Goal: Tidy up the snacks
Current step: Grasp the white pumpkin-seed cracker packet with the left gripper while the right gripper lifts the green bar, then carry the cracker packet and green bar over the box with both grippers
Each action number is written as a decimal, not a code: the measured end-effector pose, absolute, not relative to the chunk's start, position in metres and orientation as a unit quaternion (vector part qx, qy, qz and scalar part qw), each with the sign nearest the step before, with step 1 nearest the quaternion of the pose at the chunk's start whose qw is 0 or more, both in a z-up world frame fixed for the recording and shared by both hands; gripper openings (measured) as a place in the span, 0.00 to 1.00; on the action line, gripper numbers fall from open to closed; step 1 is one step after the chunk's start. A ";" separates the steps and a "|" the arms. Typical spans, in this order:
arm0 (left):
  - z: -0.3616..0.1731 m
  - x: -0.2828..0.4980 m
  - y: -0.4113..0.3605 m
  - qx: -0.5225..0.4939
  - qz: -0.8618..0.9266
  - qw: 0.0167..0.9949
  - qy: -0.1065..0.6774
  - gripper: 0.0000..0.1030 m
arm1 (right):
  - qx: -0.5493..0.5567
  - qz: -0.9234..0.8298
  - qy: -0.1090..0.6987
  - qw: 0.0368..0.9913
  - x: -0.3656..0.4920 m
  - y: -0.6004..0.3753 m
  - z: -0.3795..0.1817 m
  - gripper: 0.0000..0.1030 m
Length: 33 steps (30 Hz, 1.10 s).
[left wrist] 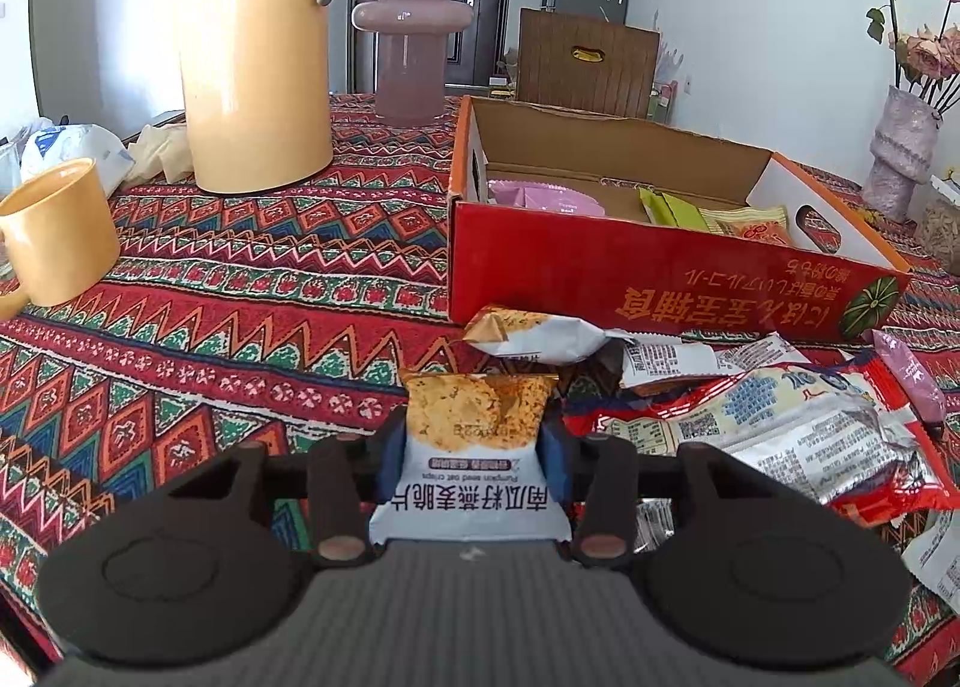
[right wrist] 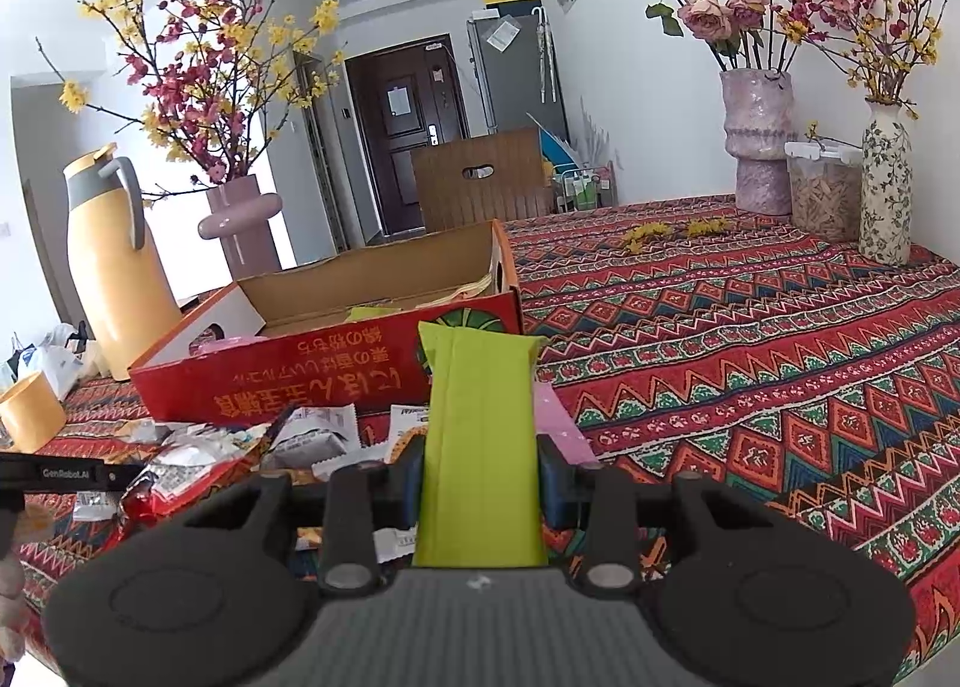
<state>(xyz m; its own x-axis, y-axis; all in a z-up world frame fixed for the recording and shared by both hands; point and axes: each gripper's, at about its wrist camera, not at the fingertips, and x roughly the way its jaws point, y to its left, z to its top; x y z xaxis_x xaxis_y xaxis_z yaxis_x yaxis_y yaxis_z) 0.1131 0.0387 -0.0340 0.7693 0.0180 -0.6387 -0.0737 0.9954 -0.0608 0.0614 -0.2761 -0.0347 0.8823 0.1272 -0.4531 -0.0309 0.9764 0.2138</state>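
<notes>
Cardboard box (left wrist: 630, 267) at 12 o'clock holds few packs. Left gripper (left wrist: 477, 447) jaws grasp an oat pack (left wrist: 474, 435); right gripper (right wrist: 480, 477) jaws grasp a green pack (right wrist: 477, 435). Many packs (left wrist: 780, 423) remain loose on the surface (left wrist: 240, 327).

Oat-crisp packet (left wrist: 474, 435) between jaws

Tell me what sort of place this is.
Most likely a home dining area: a table under a patterned tablecloth, vases of flowers, a thermos jug, and an entrance door beyond.
</notes>
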 end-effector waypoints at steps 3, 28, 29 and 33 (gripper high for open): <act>-0.029 0.106 0.042 -0.043 0.024 0.942 0.332 0.43 | 0.102 0.040 0.239 0.965 0.061 -0.277 -0.034 0.35; 0.036 0.107 0.013 -0.030 -0.009 0.968 0.248 0.43 | 0.090 0.063 0.201 0.973 0.084 -0.265 0.000 0.35; 0.038 0.110 0.012 -0.029 -0.009 0.969 0.246 0.43 | 0.089 0.065 0.199 0.974 0.088 -0.264 0.002 0.35; 0.047 0.123 0.006 -0.025 -0.007 0.971 0.239 0.43 | 0.089 0.072 0.189 0.975 0.105 -0.260 0.010 0.35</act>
